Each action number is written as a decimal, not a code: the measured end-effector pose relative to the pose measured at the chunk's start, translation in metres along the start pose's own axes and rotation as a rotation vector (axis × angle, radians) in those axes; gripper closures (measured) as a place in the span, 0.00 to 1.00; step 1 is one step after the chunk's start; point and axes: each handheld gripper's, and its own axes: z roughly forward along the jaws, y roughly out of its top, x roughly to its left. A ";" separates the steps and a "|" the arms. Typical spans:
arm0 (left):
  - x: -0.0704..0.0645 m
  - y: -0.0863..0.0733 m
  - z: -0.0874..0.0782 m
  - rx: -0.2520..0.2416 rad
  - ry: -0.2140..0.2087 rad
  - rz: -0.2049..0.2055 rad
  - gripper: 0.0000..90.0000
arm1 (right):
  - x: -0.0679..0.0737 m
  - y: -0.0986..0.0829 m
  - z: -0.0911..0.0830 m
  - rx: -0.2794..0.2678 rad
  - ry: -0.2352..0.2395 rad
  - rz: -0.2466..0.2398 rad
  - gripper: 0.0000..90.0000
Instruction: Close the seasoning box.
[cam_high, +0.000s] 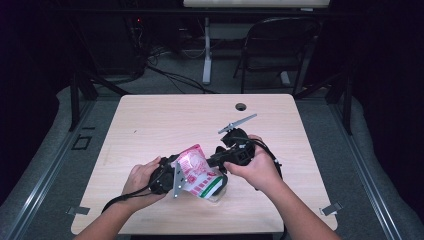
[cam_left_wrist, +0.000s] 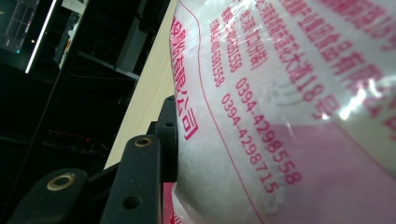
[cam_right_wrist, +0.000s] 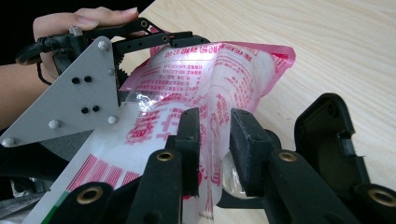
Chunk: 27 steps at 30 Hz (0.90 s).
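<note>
The pink-and-white printed plastic pouch (cam_high: 196, 172), soft, slippery and likely light, is pinched at its edges by both the left tongs (cam_high: 172, 172) and right tongs (cam_right_wrist: 212, 140), nearly closed on film.

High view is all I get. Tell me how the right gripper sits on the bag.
Observer: The right gripper has one jaw on each side of a fold of the bag. I cannot tell whether they pinch it.
Operator: Now give me the left one.
Observer: One jaw of the left gripper lies flat against the bag; the other is hidden behind it.
Operator: Read me any print.
Observer: Red digits run across the clear film: 0394-4298558, then 0394-4298715.
</note>
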 end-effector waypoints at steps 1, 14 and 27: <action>0.000 0.000 0.000 0.000 0.000 0.000 0.71 | 0.000 0.000 0.000 0.000 0.000 0.000 0.82; -0.003 0.003 0.002 0.005 0.015 0.026 0.71 | -0.002 -0.005 0.014 0.031 -0.004 0.005 0.98; 0.000 0.001 0.001 0.016 0.025 0.029 0.71 | -0.003 -0.010 0.007 -0.010 -0.011 -0.011 0.88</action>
